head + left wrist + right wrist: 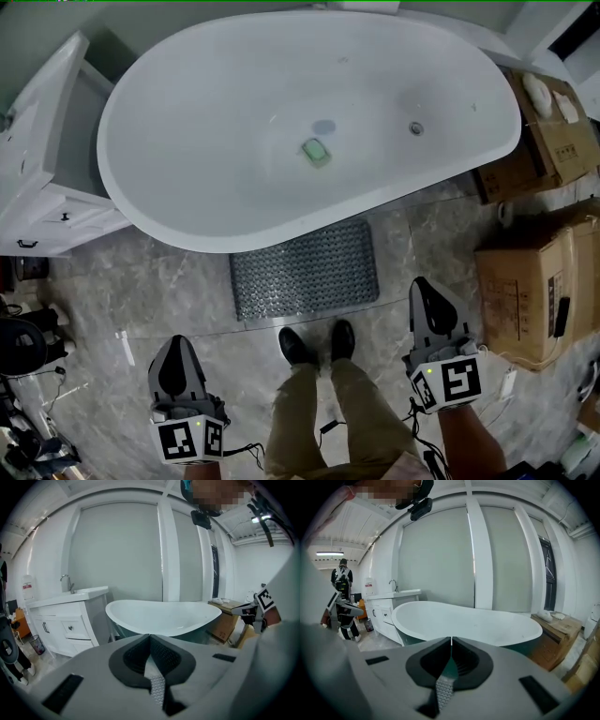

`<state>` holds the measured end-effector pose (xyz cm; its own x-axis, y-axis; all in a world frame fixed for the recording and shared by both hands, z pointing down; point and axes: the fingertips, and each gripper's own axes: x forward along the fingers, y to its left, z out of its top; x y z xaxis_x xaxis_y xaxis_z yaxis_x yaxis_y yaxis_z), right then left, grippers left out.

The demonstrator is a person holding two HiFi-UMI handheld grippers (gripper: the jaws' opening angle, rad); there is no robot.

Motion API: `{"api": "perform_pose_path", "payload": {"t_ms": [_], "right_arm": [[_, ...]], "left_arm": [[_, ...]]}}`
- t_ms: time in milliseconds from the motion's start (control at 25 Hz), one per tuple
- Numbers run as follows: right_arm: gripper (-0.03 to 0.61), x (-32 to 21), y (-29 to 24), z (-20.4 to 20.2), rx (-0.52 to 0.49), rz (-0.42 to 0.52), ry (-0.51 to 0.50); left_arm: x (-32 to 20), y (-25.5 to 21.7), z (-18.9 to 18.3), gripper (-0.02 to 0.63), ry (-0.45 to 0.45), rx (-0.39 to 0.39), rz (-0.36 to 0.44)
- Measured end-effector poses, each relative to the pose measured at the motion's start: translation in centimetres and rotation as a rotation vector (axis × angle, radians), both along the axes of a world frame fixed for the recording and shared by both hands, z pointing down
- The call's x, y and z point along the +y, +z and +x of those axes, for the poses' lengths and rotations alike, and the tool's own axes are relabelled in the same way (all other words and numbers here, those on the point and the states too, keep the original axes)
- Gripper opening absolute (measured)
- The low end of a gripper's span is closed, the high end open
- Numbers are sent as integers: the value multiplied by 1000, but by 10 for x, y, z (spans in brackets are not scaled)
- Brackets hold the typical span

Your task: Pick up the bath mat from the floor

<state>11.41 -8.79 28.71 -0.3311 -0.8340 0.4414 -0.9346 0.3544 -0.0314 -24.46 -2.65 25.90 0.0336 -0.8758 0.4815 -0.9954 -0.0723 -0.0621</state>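
White bathtub [309, 122] across the top. Flat on the floor [169, 291] against its near side, grey bath mat [305, 270], long axis left to right. Ahead and inward of both: left claw [176, 341] and right claw [422, 283], pinched shut, empty, right nearer.

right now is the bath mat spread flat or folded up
Spread flat: the bath mat lies as a full rectangle on the floor by the bathtub, no fold showing.

Soft, even light; gripper views bulge at dark edges, perhaps slightly blurred.
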Motion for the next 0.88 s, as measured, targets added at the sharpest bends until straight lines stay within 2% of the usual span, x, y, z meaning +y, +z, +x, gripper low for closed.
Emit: {"api": "perform_pose_path", "payload": {"t_ms": [320, 880], "right_arm": [[18, 7, 65, 1, 11, -32, 12], [18, 18, 176, 16, 38, -52, 8]], "left_arm": [[-5, 66, -6, 26, 36, -10, -36], [7, 176, -25, 26, 26, -36, -62]]}}
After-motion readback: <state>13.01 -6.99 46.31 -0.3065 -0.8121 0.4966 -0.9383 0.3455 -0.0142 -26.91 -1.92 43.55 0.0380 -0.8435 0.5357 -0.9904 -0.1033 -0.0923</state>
